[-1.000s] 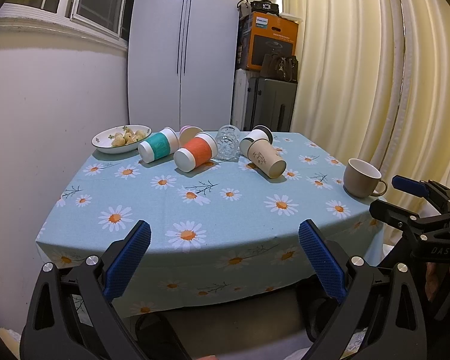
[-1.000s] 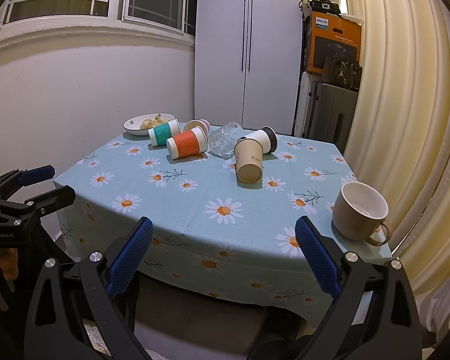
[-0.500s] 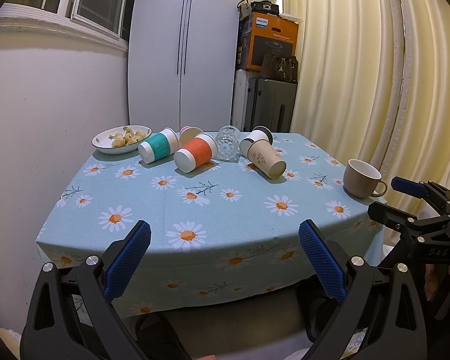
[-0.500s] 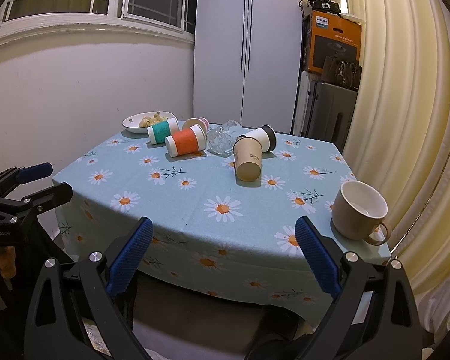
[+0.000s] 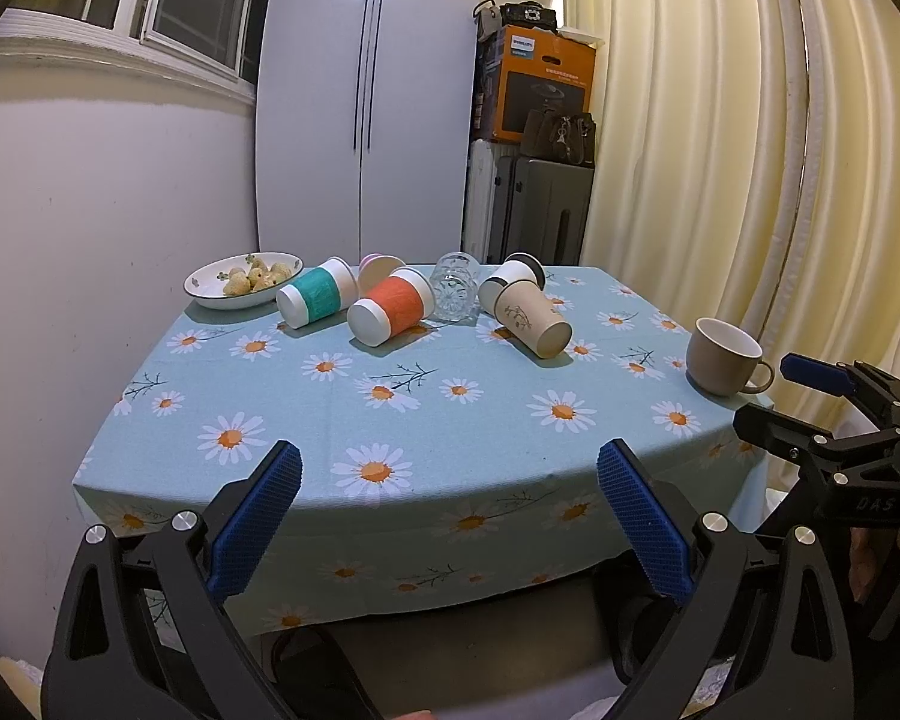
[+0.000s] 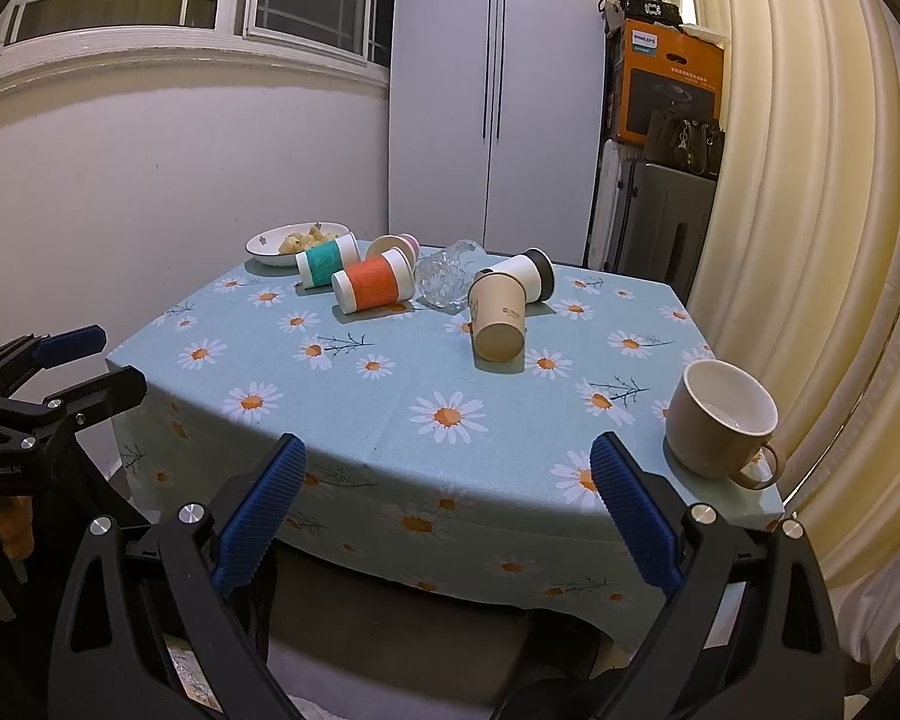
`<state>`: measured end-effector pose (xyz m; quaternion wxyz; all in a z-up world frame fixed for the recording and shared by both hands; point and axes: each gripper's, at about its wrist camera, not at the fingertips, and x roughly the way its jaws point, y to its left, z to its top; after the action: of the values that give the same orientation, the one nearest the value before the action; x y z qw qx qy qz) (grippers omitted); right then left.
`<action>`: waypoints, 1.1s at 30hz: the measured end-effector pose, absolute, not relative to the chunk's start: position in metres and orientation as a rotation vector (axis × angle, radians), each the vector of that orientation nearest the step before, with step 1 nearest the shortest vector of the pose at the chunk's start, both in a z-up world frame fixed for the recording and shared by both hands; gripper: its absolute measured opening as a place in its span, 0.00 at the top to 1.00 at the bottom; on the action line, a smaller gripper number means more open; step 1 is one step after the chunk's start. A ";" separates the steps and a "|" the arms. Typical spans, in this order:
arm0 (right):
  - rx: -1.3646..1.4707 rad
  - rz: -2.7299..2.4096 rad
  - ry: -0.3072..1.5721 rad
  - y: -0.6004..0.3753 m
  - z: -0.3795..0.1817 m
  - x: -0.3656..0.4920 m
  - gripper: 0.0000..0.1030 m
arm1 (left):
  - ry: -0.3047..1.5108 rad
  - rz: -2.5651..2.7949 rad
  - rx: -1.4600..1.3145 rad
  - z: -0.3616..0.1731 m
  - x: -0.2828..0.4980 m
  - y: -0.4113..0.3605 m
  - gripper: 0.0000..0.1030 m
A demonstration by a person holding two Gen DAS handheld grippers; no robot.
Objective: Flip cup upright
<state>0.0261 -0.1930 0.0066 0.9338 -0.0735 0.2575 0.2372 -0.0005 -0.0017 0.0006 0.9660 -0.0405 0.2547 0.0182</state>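
A: What lies ahead of the left gripper [image 5: 447, 495]?

B: Its blue fingers [image 5: 257, 519] are spread wide, nothing between them, short of the near edge of the daisy tablecloth [image 5: 390, 402].

A: And farther ahead?

B: Cups lie tipped in a row: a teal-banded cup [image 5: 317, 300], an orange-banded cup [image 5: 391, 312], a clear glass [image 5: 455, 286] and a beige paper cup [image 5: 532, 320]. A beige mug [image 5: 725, 356] stands upright off to the right, near the right gripper [image 5: 834, 402], which is also spread.

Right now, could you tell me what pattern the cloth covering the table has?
The light blue tablecloth carries white daisies with orange centres; the left wrist view shows it best.
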 end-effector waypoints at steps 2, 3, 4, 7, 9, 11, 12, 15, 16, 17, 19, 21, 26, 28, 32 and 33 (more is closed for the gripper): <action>-0.149 0.483 0.534 -0.193 0.006 0.027 0.08 | 0.517 0.039 -0.082 0.000 -0.001 -0.003 0.06; -0.145 0.484 0.536 -0.192 0.006 0.026 0.08 | 0.519 0.040 -0.083 0.000 0.000 -0.003 0.06; -0.141 0.486 0.539 -0.193 0.006 0.026 0.08 | 0.519 0.038 -0.084 0.000 0.000 -0.003 0.06; -0.135 0.483 0.547 -0.192 0.006 0.028 0.08 | 0.517 0.035 -0.080 0.001 -0.001 -0.003 0.06; -0.135 0.483 0.549 -0.193 0.006 0.028 0.08 | 0.519 0.035 -0.076 0.001 0.000 -0.003 0.06; -0.136 0.484 0.549 -0.192 0.005 0.028 0.08 | 0.519 0.032 -0.077 0.000 0.000 -0.006 0.06; -0.137 0.483 0.548 -0.192 0.005 0.028 0.08 | 0.519 0.031 -0.076 0.000 -0.001 -0.006 0.06; -0.136 0.484 0.549 -0.192 0.005 0.029 0.08 | 0.519 0.029 -0.077 0.000 -0.001 -0.006 0.06; -0.135 0.485 0.550 -0.192 0.005 0.029 0.08 | 0.518 0.028 -0.076 0.000 -0.001 -0.007 0.06; -0.133 0.485 0.550 -0.192 0.005 0.029 0.08 | 0.518 0.028 -0.077 0.000 -0.001 -0.007 0.06; -0.133 0.486 0.554 -0.191 0.004 0.029 0.08 | 0.520 0.028 -0.077 0.000 -0.001 -0.007 0.06; -0.134 0.488 0.559 -0.189 0.004 0.029 0.08 | 0.522 0.027 -0.074 0.000 0.000 -0.008 0.06; -0.131 0.495 0.576 -0.186 0.003 0.031 0.08 | 0.537 0.016 -0.073 -0.002 0.001 -0.011 0.06; -0.127 0.497 0.589 -0.186 0.002 0.033 0.08 | 0.546 0.005 -0.078 -0.002 0.001 -0.011 0.06; -0.091 0.514 0.643 -0.187 0.001 0.046 0.08 | 0.599 -0.026 -0.085 -0.004 0.010 -0.010 0.06; -0.075 0.527 0.662 -0.187 0.001 0.051 0.08 | 0.615 -0.031 -0.086 -0.005 0.013 -0.010 0.06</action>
<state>0.0514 -0.1868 0.0010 0.9112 -0.0365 0.3211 0.2555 0.0130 -0.0101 -0.0046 0.9521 -0.0425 0.3025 -0.0154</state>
